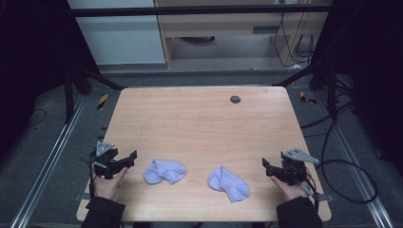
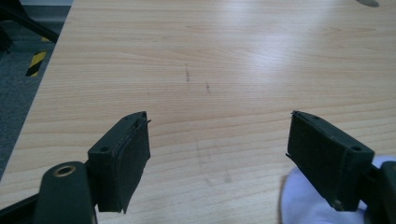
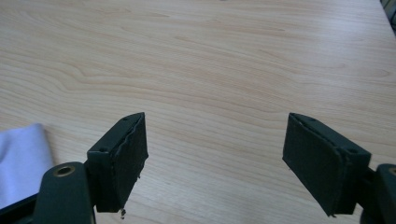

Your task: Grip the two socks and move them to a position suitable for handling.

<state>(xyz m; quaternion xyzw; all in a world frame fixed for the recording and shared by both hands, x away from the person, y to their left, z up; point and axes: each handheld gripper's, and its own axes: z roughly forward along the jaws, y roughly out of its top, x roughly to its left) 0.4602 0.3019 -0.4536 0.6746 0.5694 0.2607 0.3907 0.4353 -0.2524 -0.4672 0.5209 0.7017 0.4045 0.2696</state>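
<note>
Two pale lavender socks lie crumpled near the table's front edge: the left sock (image 1: 164,171) and the right sock (image 1: 228,183). My left gripper (image 1: 124,160) rests at the front left, open, a short way left of the left sock. A piece of that sock (image 2: 303,203) shows behind its right jaw in the left gripper view. My right gripper (image 1: 270,168) stands open at the front right, apart from the right sock. In the right gripper view a corner of the sock (image 3: 21,161) lies at the left edge. Nothing sits between either pair of jaws.
The wooden table (image 1: 199,123) has a small dark round grommet (image 1: 235,99) near its far edge. Cables (image 1: 342,171) trail on the floor to the right. Metal rails run along both sides, and yellow-black tape marks (image 1: 102,101) the floor.
</note>
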